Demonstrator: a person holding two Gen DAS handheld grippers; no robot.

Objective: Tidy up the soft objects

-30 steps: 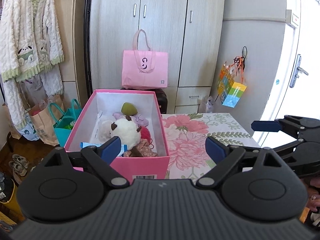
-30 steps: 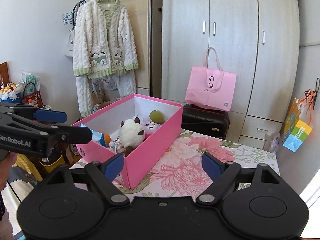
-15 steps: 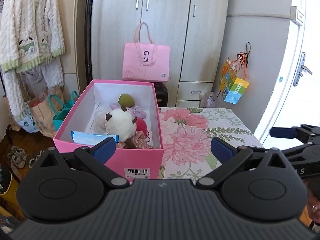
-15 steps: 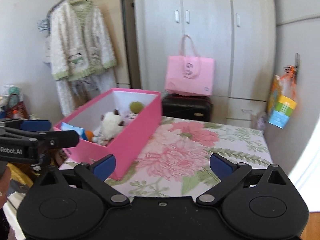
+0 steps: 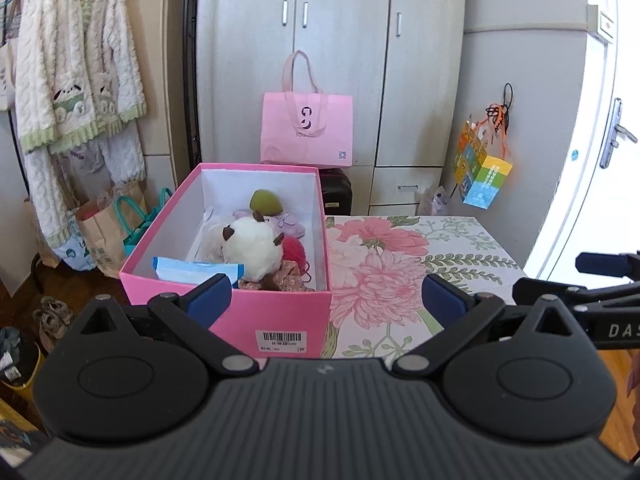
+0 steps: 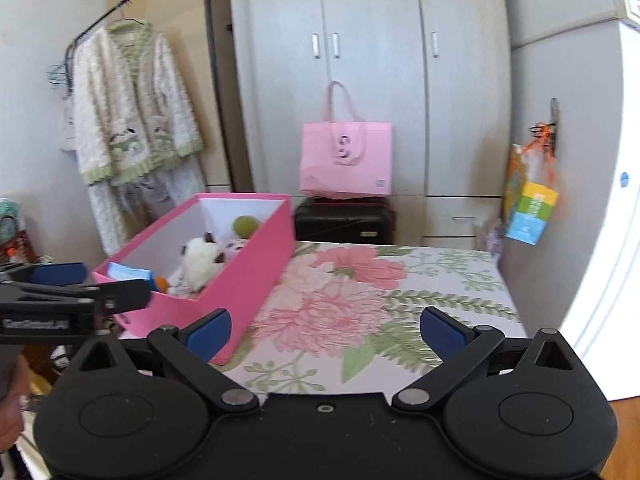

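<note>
A pink box (image 5: 168, 236) stands at the left edge of a floral-clothed table (image 5: 400, 264). It holds a white plush with brown horns (image 5: 252, 246), a green round toy (image 5: 264, 202), a purple soft toy (image 5: 288, 224), a red fuzzy one (image 5: 294, 250) and a blue-white packet (image 5: 196, 270). The box also shows in the right wrist view (image 6: 256, 264). My left gripper (image 5: 326, 294) is open and empty in front of the box. My right gripper (image 6: 326, 326) is open and empty, back from the table's near edge.
A pink tote bag (image 5: 306, 132) sits on a black suitcase (image 5: 336, 196) before the wardrobe (image 5: 332, 40). A white cardigan (image 5: 76, 80) hangs at left over paper bags (image 5: 108, 228). A colourful bag (image 5: 482, 168) hangs on the right wall. A white door (image 5: 600, 140) is at right.
Both grippers have pulled back from the box and stayed open. The right wrist view has swung right, toward the table's middle. The toys in the box have not moved.
</note>
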